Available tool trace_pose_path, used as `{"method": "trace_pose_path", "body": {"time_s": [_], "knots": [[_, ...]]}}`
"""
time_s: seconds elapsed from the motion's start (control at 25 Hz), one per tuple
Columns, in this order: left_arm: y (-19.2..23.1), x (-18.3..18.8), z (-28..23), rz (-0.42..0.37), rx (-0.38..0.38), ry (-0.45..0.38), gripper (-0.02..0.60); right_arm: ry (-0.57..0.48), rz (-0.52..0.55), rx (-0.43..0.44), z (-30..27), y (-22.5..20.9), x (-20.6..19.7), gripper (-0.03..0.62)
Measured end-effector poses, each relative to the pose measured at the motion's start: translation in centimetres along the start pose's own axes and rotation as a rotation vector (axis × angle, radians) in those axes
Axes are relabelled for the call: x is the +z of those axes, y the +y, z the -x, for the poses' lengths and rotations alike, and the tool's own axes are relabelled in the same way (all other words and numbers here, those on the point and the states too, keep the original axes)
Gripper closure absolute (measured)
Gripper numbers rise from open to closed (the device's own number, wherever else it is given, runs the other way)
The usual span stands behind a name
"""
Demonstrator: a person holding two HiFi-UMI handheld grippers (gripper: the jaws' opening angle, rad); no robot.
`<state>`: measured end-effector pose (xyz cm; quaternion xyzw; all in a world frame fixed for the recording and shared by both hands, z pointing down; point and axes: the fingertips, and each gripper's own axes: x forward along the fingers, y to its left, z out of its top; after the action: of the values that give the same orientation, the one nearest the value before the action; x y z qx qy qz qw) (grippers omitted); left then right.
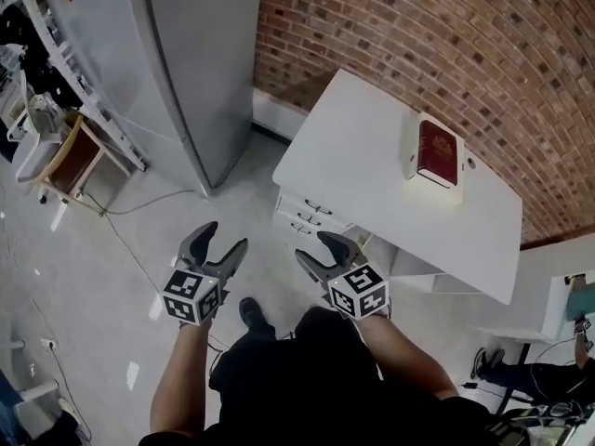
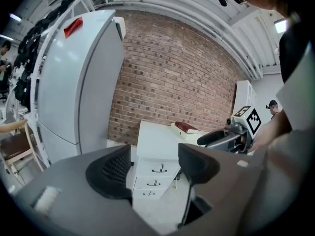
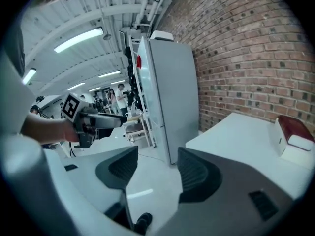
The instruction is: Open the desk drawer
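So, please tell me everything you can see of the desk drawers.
The desk drawers are a stack of three white fronts, each with one small dark handle in its middle. They sit under one end of the white desk, the end nearer the person. All three look shut and flush. Nothing touches them.

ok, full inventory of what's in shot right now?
desk: 1, white, against the brick wall
drawers: 3, white with dark handles, stacked at the desk's near end, all shut
book: 1, dark red, lying on the white box
white box: 1, white, on the desk top
fridge: 1, grey, tall, left of the desk
brick wall: 1, red-brown, behind the desk
chair: 1, light wood, beyond the fridge at far left
left tongs: 1, grey, open, empty, above the floor short of the drawers
right tongs: 1, grey, open, empty, just short of the drawers
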<state>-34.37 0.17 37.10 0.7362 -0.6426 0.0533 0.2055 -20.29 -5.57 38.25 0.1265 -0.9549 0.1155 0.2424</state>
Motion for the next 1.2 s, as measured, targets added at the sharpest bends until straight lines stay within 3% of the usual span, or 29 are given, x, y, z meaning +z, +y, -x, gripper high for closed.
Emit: {"method": "trace_pose_path", "body": {"time_s": [0.32, 0.56, 0.72, 0.92, 1.2], "knots": [[-2.8, -0.7, -7.0, -0.008, -0.156, 0.079, 0.276, 0.019, -0.084, -0.115, 0.7, -5.0, -2.7, 0.339], [-4.9, -2.6, -10.4, -0.026, -0.184, 0.162, 0.276, 0.017, -0.157, -0.134, -0.1, -8.5, -6.5, 0.339], [-5.1, -3.3, -12.8, -0.015, -0.188, 0.161, 0.276, 0.053, -0.138, -0.126, -1.1, -9.9, -8.6, 0.339], [-4.9, -5.5, -14.4, -0.015, -0.253, 0.176, 0.278, 0.124, -0.119, -0.168, -1.4, -9.8, -10.7, 0.339], [-2.4, -10.6, -15.8, -0.074, -0.342, 0.224, 0.278, 0.161, -0.119, -0.244, -4.2, -9.9, -13.8, 0.339]]}}
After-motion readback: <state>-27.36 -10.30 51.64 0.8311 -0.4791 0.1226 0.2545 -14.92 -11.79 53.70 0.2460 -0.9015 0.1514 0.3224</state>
